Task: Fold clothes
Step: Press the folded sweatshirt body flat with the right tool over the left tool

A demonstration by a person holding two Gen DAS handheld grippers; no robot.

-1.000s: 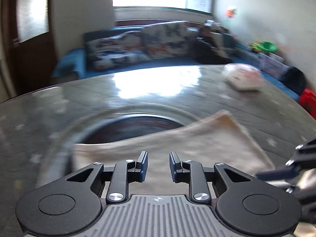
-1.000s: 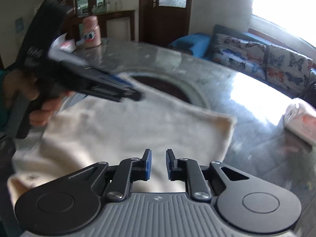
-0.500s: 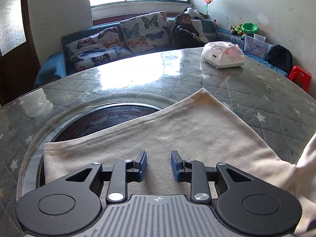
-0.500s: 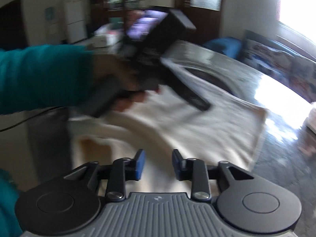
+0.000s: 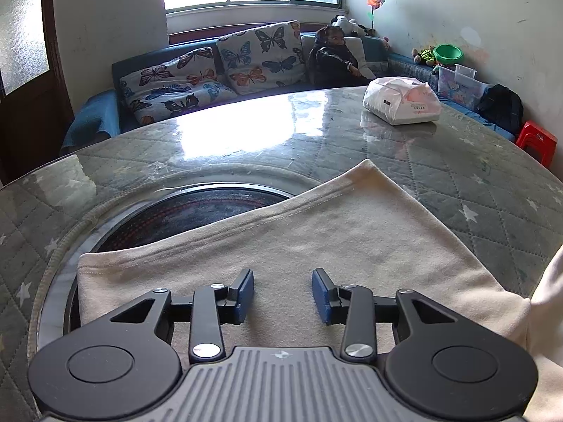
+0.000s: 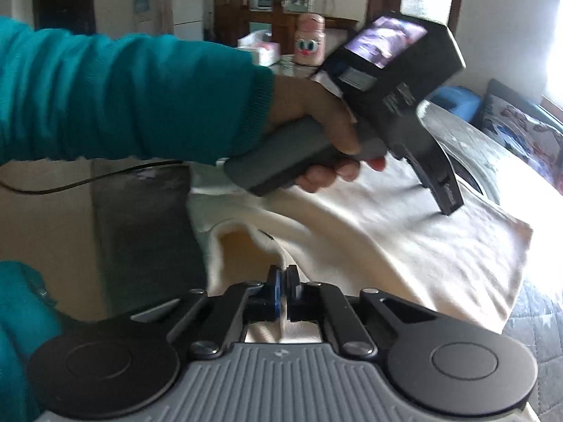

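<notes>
A cream garment lies spread on the round table, part of it over the dark centre ring. My left gripper is open and empty just above the cloth, fingers pointing down at it. In the right wrist view the left gripper touches the cloth near its far edge. My right gripper is shut on a raised fold of the cream garment near its near edge, beside a neck-like opening. The lifted cloth shows at the right edge of the left wrist view.
A white plastic bag sits at the table's far right. The quilted table cover has a dark round inset. A sofa with butterfly cushions stands behind. A pink jar and boxes sit at the table's far side.
My right gripper has closed on a fold of the garment and lifted it. My left gripper has opened wider and sits low over the cloth.
</notes>
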